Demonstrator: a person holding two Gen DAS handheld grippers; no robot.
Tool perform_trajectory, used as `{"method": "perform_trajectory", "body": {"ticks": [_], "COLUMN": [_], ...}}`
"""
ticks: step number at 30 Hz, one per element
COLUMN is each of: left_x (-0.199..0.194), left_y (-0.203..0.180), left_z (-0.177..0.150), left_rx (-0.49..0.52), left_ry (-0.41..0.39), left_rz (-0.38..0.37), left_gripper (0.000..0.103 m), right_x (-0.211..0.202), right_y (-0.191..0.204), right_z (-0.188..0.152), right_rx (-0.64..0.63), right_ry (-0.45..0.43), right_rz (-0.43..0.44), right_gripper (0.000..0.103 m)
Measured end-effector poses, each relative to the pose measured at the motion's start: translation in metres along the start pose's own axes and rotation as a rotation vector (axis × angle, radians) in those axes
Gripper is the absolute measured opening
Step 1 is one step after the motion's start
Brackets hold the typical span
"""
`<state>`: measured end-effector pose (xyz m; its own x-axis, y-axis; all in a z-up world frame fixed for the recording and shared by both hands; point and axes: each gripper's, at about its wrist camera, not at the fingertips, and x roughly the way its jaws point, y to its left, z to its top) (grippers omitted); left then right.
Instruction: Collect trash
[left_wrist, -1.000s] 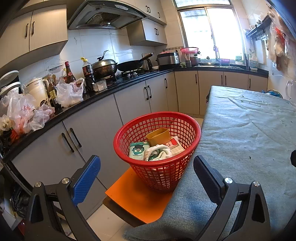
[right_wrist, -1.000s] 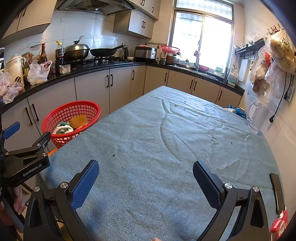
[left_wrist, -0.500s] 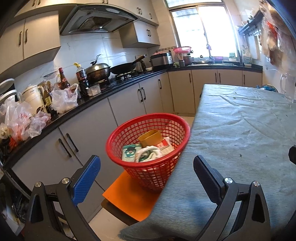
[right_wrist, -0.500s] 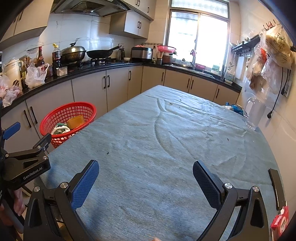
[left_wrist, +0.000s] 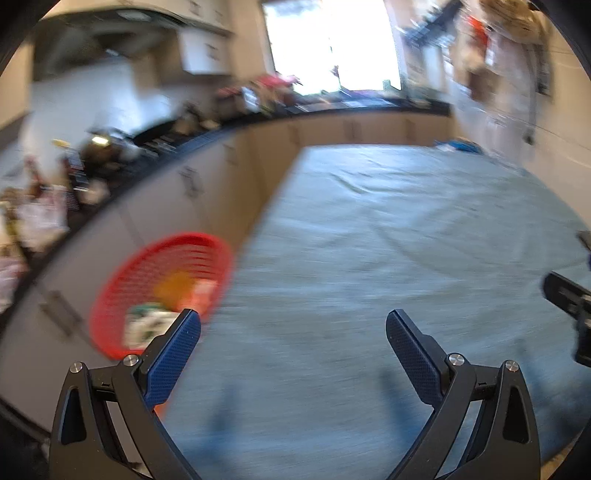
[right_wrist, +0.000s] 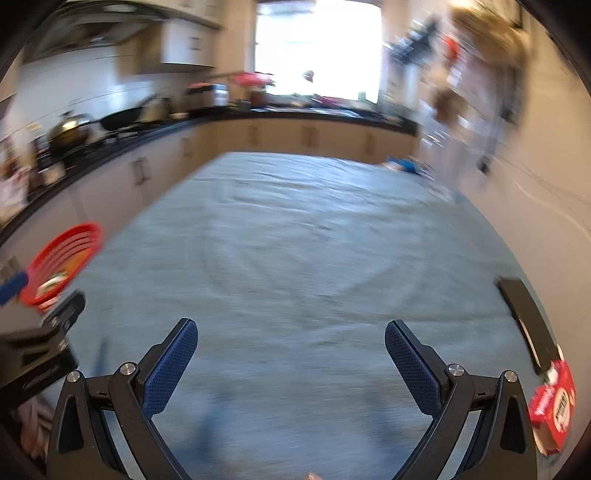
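Both claws stand wide with nothing between the blue pads: the left claw (left_wrist: 293, 325) and the right claw (right_wrist: 290, 334) each hover over the grey cloth-covered counter (right_wrist: 295, 258).

From the right claw outward, a red carton (right_wrist: 554, 406) lies at about four o'clock near the counter's edge, with a flat black object (right_wrist: 524, 325) just beyond it. This carton looks like the trash left to collect. It sits close to the edge, so a hasty reach could nudge it off.

The red basket (left_wrist: 159, 291), already holding wrappers, stands at nine o'clock of the left claw, beside the counter.

Both views are smeared by motion. The carton's print is unreadable, it is cut by the frame, and the basket's contents blur together.
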<state>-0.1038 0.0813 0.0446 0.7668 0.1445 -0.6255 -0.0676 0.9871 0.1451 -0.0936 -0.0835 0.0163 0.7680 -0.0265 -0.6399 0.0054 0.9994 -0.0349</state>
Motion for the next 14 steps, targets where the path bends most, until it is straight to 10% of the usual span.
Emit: {"method": "perform_trajectory", "body": {"ticks": [4, 14], "left_x": [0.029, 0.071], "left_y": [-0.041, -0.100], "left_z": [0.018, 0.034], "left_rx": [0.021, 0.091], "left_ry": [0.127, 0.251], "left_rz": [-0.140, -0.216], "left_gripper": [0.100, 0.100], "right_x": [0.025, 0.065], "right_y": [-0.036, -0.076], "right_z": [0.004, 0.004], "right_rx": [0.080, 0.228], "right_ry": [0.075, 0.214], "right_rz": [-0.091, -0.100], "right_gripper": [0.103, 0.103]}}
